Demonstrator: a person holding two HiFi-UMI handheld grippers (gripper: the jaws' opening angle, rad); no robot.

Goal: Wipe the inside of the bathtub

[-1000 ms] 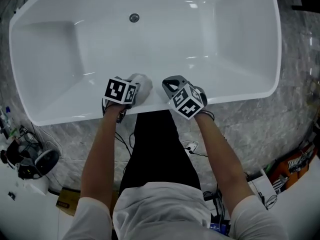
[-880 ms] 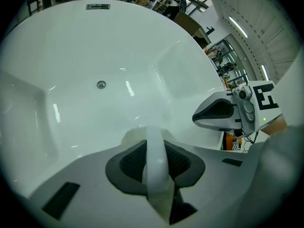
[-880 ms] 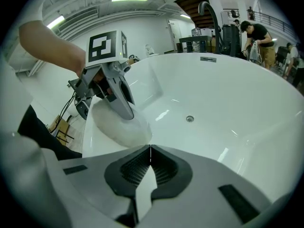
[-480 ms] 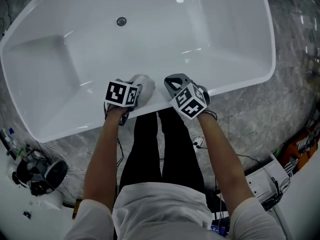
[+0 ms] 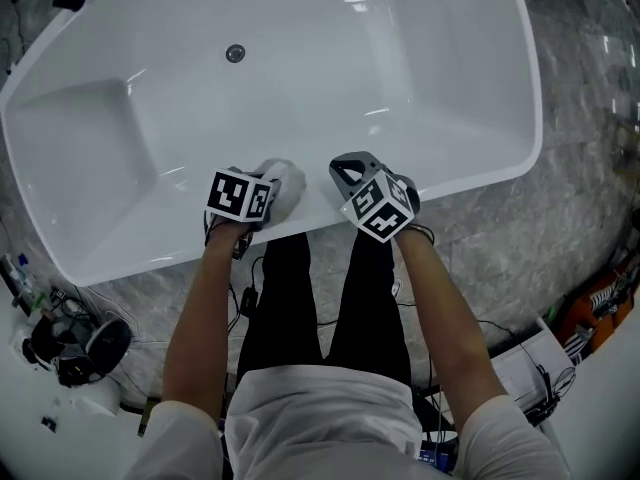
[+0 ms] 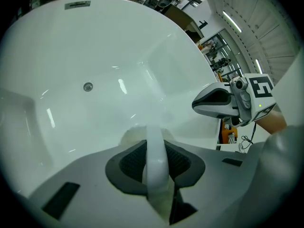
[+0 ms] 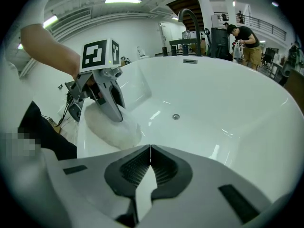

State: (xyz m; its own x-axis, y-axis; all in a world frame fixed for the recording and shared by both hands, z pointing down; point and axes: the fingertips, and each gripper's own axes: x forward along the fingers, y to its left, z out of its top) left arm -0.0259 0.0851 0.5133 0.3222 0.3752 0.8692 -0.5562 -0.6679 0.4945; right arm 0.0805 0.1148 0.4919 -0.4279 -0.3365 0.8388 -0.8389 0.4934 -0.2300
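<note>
big indoor lab/workshop hall: freestanding bathtub [image 5: 300,78] on stone floor [image 5: 500,238] w/ loose cables [image 5: 247,295], strip lights [image 7: 122,0], mezzanine railing [image 7: 268,26]

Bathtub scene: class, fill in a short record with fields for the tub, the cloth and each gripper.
Bathtub: white, with a drain in its floor
Cloth: white, at the near rim
Left gripper: fingers shut on the cloth
Right gripper: fingers shut, nothing between them, at the near rim beside the cloth
</note>
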